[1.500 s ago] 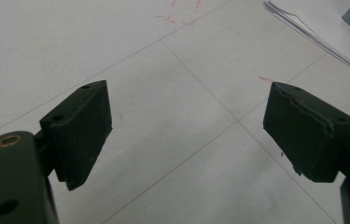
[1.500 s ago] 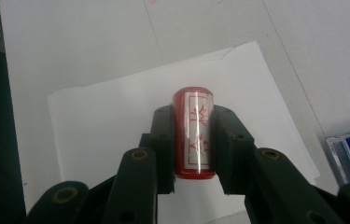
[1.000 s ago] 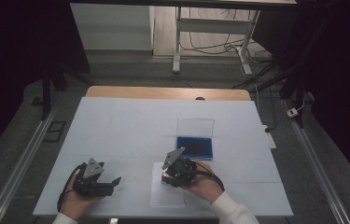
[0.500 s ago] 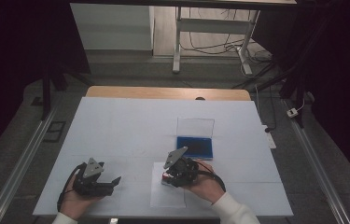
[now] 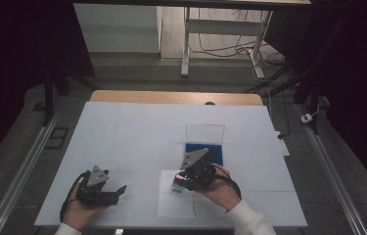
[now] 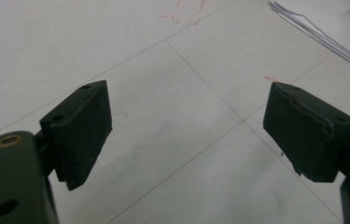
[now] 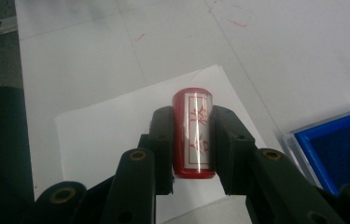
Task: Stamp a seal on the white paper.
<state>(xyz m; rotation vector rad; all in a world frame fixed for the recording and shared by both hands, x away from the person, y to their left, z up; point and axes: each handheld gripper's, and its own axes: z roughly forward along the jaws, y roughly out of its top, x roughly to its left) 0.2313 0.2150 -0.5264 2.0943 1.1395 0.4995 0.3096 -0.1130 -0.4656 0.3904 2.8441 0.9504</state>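
Observation:
My right gripper (image 7: 192,135) is shut on a red cylindrical stamp (image 7: 192,133) with a white label and red characters, both jaws pressing its sides. In the high view that right gripper (image 5: 182,182) holds the stamp (image 5: 177,182) over a white sheet of paper (image 5: 173,205) near the table's front edge. A blue ink pad (image 5: 204,152) with its clear lid raised lies just beyond the right hand; its blue corner (image 7: 336,149) shows in the right gripper view. My left gripper (image 5: 117,192) rests at the front left, and its jaws (image 6: 186,130) stand wide open over bare table.
The white table (image 5: 137,137) has a wooden strip along its far edge (image 5: 171,97). A stack of paper edges (image 6: 322,32) shows at the upper right of the left gripper view. Metal rails (image 5: 17,181) run along both sides of the table, and cables lie on the floor beyond.
The right gripper with the stamp has shifted slightly over the paper. The left gripper has not moved.

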